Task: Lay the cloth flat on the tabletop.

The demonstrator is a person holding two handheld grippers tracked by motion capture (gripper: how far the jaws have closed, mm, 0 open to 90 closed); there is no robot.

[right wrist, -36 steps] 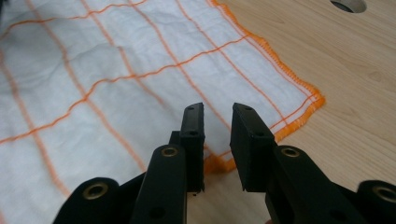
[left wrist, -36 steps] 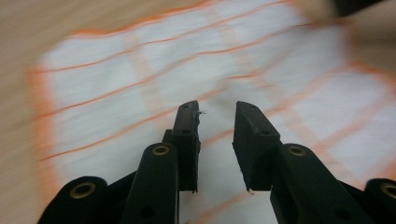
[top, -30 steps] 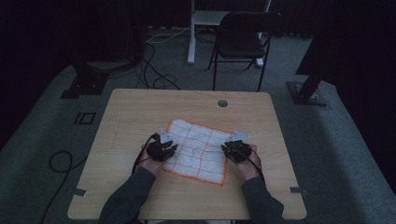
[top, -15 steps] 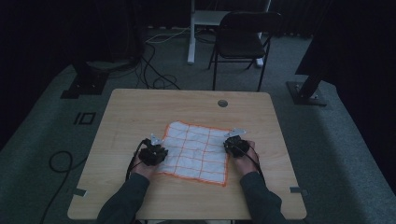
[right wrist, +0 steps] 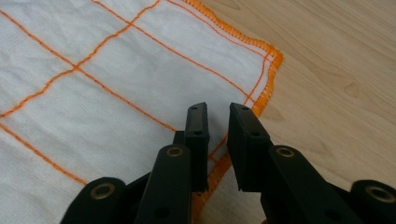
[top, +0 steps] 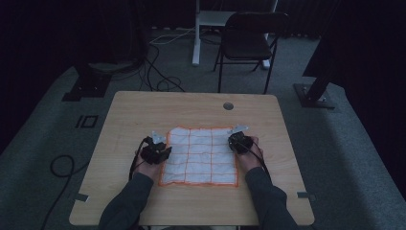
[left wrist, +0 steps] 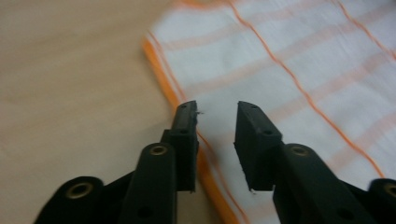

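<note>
While the cloth [top: 200, 155] lies flat mid-table [top: 143, 110], left tool [left wrist: 215, 122] has just been opening over its edge; right tool [right wrist: 218, 122], narrowly parted, grips nothing. A shallow pinch may slip off the hem.

A thin woven cloth [top: 200, 155] is seen, white and matt, with a slightly crinkled weave; orange threads are woven through it in a grid, and its hem is finished with dense orange overlock stitching, clearest at 2 o'clock in the right gripper view. The table [top: 143, 108] is faced in pale wood-grain laminate, smooth with a faint sheen. The jaws of both grippers are moulded in matt black plastic and fitted with brass-coloured metal rivets.
</note>
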